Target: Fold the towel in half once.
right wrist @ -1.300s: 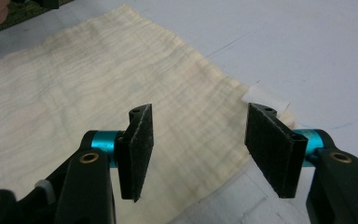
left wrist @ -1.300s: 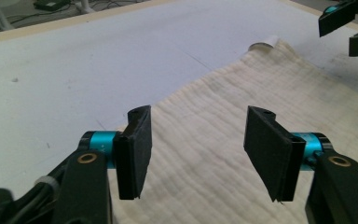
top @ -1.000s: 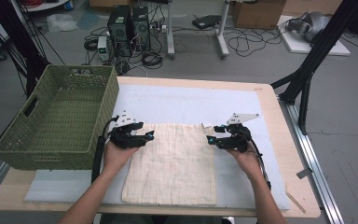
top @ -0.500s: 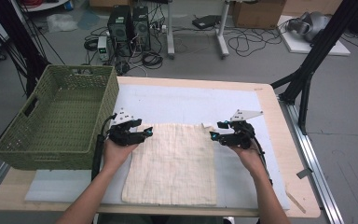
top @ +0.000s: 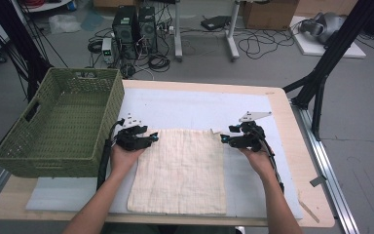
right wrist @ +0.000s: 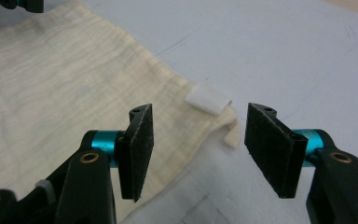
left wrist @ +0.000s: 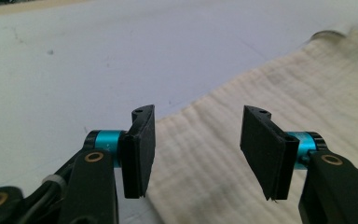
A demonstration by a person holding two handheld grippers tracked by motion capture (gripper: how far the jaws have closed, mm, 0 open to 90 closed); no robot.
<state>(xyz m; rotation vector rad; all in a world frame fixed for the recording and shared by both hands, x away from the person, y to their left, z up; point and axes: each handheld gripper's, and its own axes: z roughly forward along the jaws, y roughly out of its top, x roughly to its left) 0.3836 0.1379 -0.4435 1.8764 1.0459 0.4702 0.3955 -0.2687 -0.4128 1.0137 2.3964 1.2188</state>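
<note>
Flanking the cloth, green basket just left.

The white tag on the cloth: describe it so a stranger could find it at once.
On the pale mat covering the table lies a cream cloth, spread flat between the two grippers. At its far corner nearest the right gripper, a small white tag sticks out past the edge. It is smooth and bright white, unlike the ribbed cream weave around it.
</note>
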